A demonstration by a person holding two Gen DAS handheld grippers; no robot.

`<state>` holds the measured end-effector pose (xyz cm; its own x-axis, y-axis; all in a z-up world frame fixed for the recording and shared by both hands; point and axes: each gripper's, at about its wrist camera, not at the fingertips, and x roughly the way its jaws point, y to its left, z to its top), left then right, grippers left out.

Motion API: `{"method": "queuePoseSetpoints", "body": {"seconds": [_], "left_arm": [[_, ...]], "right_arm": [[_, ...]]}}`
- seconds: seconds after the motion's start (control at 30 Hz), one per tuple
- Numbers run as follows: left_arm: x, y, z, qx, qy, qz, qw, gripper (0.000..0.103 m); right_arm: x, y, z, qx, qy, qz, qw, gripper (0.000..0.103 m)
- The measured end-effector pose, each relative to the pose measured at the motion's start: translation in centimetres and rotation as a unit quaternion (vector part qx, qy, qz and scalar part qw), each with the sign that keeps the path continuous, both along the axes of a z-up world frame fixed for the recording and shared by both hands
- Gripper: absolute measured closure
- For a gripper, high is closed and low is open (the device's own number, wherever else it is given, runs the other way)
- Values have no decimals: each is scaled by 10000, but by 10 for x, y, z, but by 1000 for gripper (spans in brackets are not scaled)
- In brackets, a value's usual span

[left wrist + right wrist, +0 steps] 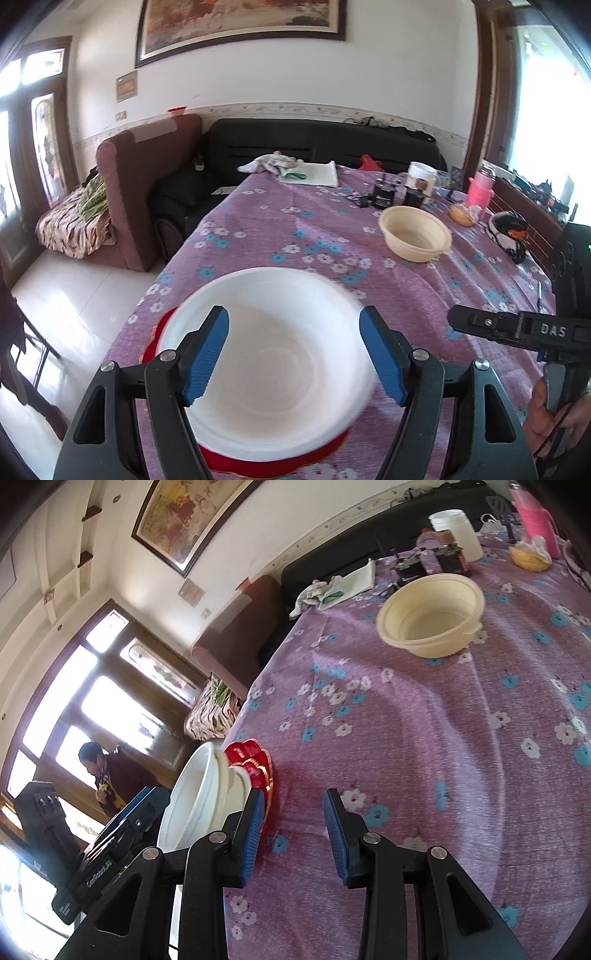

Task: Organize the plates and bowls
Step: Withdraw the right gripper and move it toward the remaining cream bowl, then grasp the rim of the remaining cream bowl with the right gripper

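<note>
- The left gripper hangs over the white bowl, its blue pads spread wide and holding nothing; the bowl's hollow shows between the two pads.
- The white bowl sits on a red plate near the table's front left corner; the plate's red rim peeks out at the bowl's left and front edges.
- In the right wrist view, the white bowl is seen from the side with the red plate under it, both just left of the right gripper.
- The right gripper's jaws stand apart over bare tablecloth, nothing between them; its left pad overlaps the red plate's edge in that view, though whether they touch I cannot tell.
- A cream bowl stands upright farther back on the table, to the right, well apart from both grippers and from the white bowl.
- In the left wrist view, the right gripper enters from the right edge, beside the white bowl and apart from it.
- Behind the cream bowl stand a white tub and a pink bottle.
</note>
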<state>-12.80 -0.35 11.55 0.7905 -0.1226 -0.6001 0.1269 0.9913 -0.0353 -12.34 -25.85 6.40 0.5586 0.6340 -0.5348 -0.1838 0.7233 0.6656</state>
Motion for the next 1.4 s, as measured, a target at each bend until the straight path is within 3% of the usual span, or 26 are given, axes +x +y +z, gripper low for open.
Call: {"method": "queuePoseSetpoints", "body": {"seconds": [0.23, 0.47, 0.6, 0.73, 0.87, 0.97, 1.1, 1.27, 1.4], "left_arm": [[3, -58, 1, 128, 56, -656, 9977, 28], [22, -126, -27, 207, 587, -1363, 9887, 28], [47, -156, -44, 43, 987, -1549, 9830, 28], [83, -171, -50, -169, 1114, -1341, 9845, 28], [120, -163, -48, -479, 813, -617, 9936, 28], [134, -159, -60, -416, 547, -173, 9975, 28], [145, -159, -74, -296, 731, -269, 9965, 28], [138, -156, -71, -173, 529, -224, 9982, 28], [143, -151, -73, -302, 656, -179, 9972, 28]], "right_arm": [[1, -37, -4, 155, -8, -329, 9993, 66], [0, -85, -7, 283, -5, -875, 9958, 63], [-1, -113, -12, 315, 52, -1215, 9921, 62], [1, -135, -17, 338, 178, -1513, 9878, 62], [9, -147, -13, 317, 277, -1723, 9841, 62], [25, -148, -8, 208, 348, -1760, 9836, 58], [63, -140, -6, -28, 523, -1739, 9834, 57], [117, -131, -20, -85, 845, -1843, 9792, 57], [151, -126, -36, -158, 1120, -1934, 9746, 57]]}}
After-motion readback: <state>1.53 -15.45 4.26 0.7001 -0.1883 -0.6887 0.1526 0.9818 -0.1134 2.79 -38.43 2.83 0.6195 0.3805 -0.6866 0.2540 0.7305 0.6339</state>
